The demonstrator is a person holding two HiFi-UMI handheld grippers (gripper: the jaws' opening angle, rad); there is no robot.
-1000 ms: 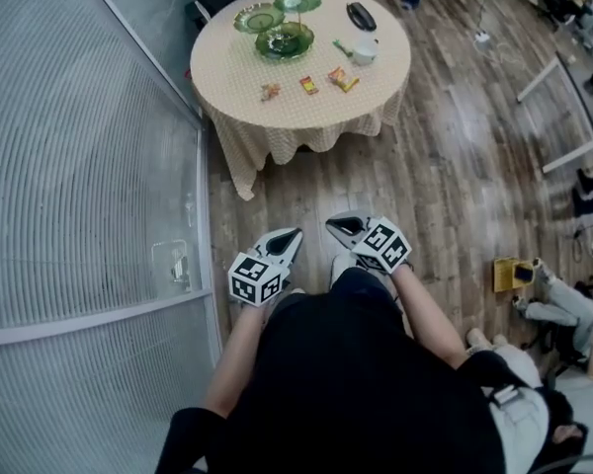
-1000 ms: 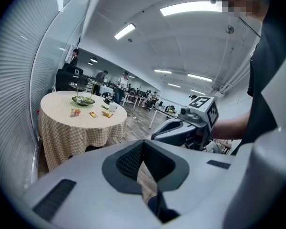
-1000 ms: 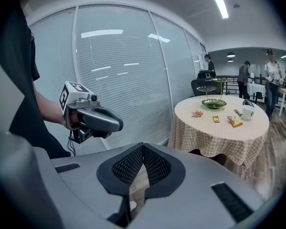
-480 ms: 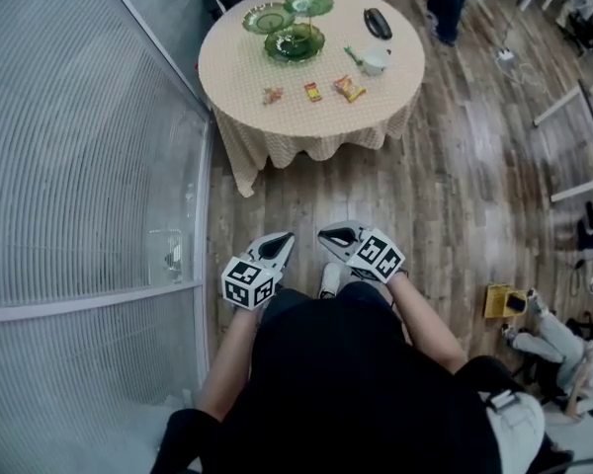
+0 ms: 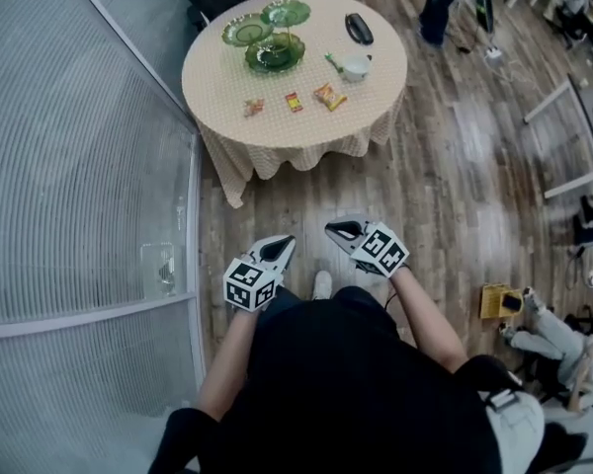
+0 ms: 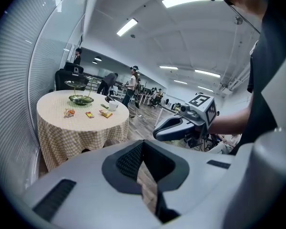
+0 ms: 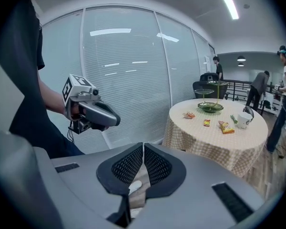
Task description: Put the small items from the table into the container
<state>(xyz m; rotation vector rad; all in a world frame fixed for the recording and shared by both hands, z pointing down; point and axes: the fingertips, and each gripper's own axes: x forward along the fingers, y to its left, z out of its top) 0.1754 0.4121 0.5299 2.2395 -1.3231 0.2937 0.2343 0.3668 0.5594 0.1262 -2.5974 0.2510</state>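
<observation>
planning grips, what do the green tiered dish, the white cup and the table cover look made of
Green tiered dish: likely glass, translucent and glossy; tinted plastic is possible. White cup: probably glazed ceramic, smooth opaque white. Table cover: fabric, matte beige check, hanging in soft folds.

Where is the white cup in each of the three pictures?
Head view: the white cup is near the top, on the right side of the round table.
Left gripper view: the cup is left of the middle, near the table's right edge.
Right gripper view: the cup is far right, near the table's right edge.
Shared landmark: the green dish, on the table to the cup's left.
</observation>
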